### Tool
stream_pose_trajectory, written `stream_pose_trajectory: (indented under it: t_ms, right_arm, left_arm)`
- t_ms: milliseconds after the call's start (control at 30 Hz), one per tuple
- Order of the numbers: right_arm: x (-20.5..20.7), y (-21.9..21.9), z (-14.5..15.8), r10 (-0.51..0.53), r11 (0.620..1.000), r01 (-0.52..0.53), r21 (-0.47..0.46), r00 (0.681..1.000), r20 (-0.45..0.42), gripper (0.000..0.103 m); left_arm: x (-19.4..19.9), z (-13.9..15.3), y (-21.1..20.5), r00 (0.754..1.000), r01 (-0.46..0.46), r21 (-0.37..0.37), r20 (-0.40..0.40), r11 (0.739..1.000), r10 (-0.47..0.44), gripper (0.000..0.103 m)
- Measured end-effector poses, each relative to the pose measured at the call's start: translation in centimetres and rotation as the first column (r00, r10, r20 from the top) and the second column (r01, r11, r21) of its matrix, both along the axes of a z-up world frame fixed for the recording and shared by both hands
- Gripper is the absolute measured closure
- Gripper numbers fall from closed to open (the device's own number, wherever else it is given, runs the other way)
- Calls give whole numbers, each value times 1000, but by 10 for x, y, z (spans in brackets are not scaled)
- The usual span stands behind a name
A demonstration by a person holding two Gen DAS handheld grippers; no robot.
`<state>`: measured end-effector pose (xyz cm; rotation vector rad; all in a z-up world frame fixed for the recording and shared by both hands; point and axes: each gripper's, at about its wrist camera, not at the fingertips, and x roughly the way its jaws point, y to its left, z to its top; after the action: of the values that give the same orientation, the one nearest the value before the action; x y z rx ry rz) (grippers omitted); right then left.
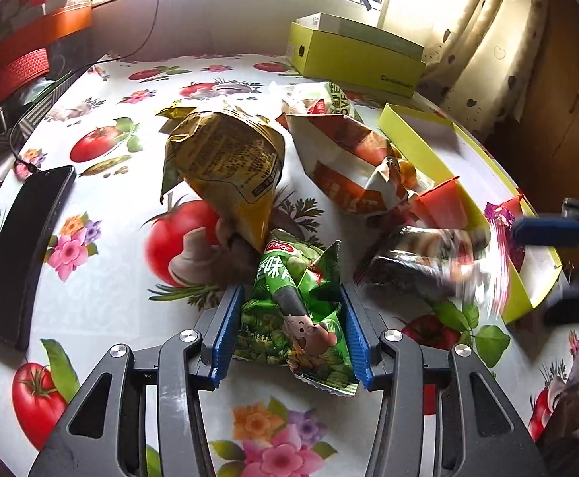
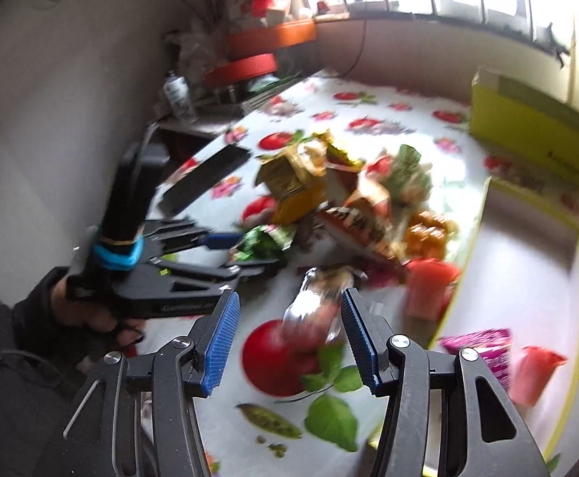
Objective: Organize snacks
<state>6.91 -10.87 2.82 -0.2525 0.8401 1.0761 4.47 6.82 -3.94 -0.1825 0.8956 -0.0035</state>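
My left gripper [image 1: 291,334] has its blue pads on both sides of a green pea-snack packet [image 1: 295,318] that lies on the table; the packet is crumpled between them. A yellow-brown bag [image 1: 226,163], an orange-and-white bag [image 1: 349,163] and a dark shiny packet [image 1: 420,262] lie beyond it. My right gripper [image 2: 289,342] is open and empty above the table, with the shiny packet [image 2: 317,298] just ahead, blurred. The left gripper [image 2: 226,254] and green packet [image 2: 263,244] also show in the right wrist view. A purple packet [image 2: 484,349] and a red packet [image 2: 536,369] lie in the yellow tray [image 2: 572,397].
A black phone [image 1: 19,250] lies at the table's left. A yellow-green shoebox [image 1: 353,55] stands at the back. The yellow tray's rim [image 1: 420,147] is at the right. Red baskets [image 1: 23,63] and clutter sit left of the flowered tablecloth [image 1: 130,278].
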Motion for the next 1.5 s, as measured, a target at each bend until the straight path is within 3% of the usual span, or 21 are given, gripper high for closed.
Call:
stream_pose_trajectory:
  t_ms: [100,433,500,700,1000,1500]
  right_arm:
    - [7,9,-6,-46,998,47,-46,999,25,51]
    - [8,33,-55,-47,971,53,-232,998,28,51]
    - [9,34,-61,-67,968,73,-240,997,33,61]
    - [9,33,-58,-107,976,115,-187,993,49,72]
    - [6,19,-53,-164,979,166,-121,986,23,73]
    - [-4,-3,-13,-188,982,187,29,981,37,73]
  left_arm:
    - [-1,0,1,1000,-1,-2,1,1000,1,54]
    - [-3,-1,0,1000,4,7,6,1000,-4,54]
    - [-3,-1,-3,1000,7,19,7,1000,-7,54]
    - [-5,0,-5,1000,11,11,4,1000,-11,54]
    - [-6,3,-9,1000,2,-5,1,1000,-2,55]
    - [-12,31,-17,998,-22,4,60,1000,22,56]
